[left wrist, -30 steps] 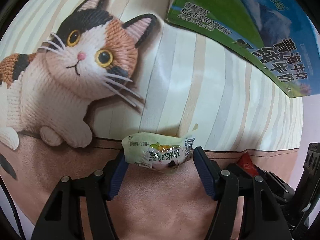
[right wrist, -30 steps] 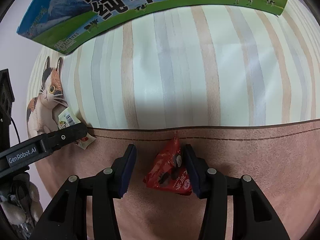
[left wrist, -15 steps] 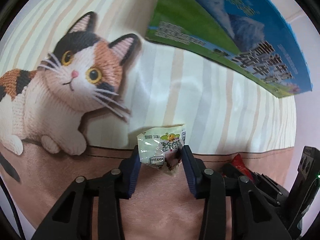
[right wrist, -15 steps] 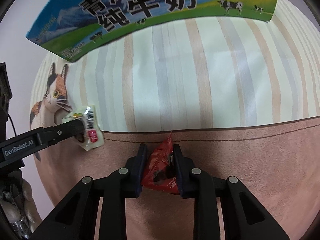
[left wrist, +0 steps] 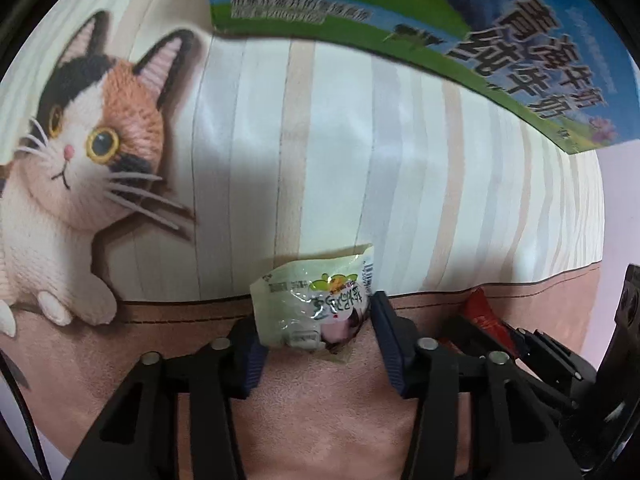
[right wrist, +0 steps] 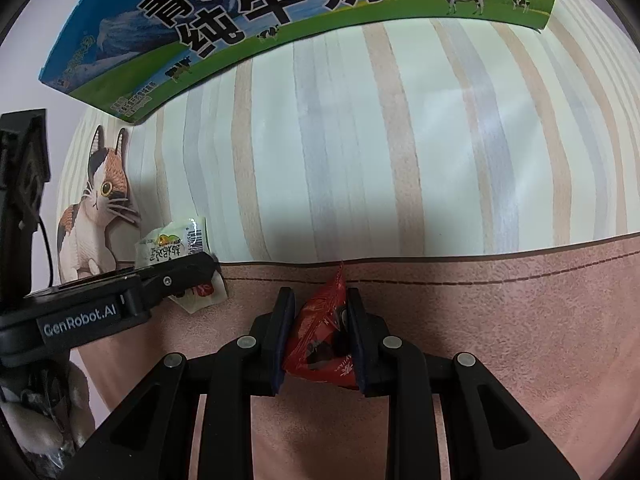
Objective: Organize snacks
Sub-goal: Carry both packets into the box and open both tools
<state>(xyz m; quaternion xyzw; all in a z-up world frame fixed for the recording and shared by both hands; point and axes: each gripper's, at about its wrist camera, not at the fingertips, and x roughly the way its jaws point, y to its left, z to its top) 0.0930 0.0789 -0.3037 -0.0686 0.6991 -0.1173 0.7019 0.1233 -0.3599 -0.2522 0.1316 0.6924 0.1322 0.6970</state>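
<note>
Nearest the left wrist camera, the left gripper (left wrist: 316,334) had its jaws closed in on a pale snack packet (left wrist: 310,310), gripped at both sides, crumpled between the blue pads. Under it lay the pink band of a printed mat (left wrist: 320,400). At the right edge, a corner of the red snack packet (left wrist: 482,312) showed behind black gripper parts.

The right wrist view gave what the left could not: the right gripper (right wrist: 318,330), jaws nearly together, pinched the red snack packet (right wrist: 324,336), which stood on edge with its tip pointing up. Off to the left, the left gripper (right wrist: 200,270) came in from the side, the pale snack packet (right wrist: 176,246) sticking out above and below its finger. "GenRobot.AI" was readable on that gripper's body.

Farther out, cream and tan stripes covered the mat. A knitted calico cat (left wrist: 84,160) was printed at the left. Beyond, at the far edge, stood a blue-green milk carton box (right wrist: 280,12) with cows and large Chinese characters; its top was cut off in both views.
</note>
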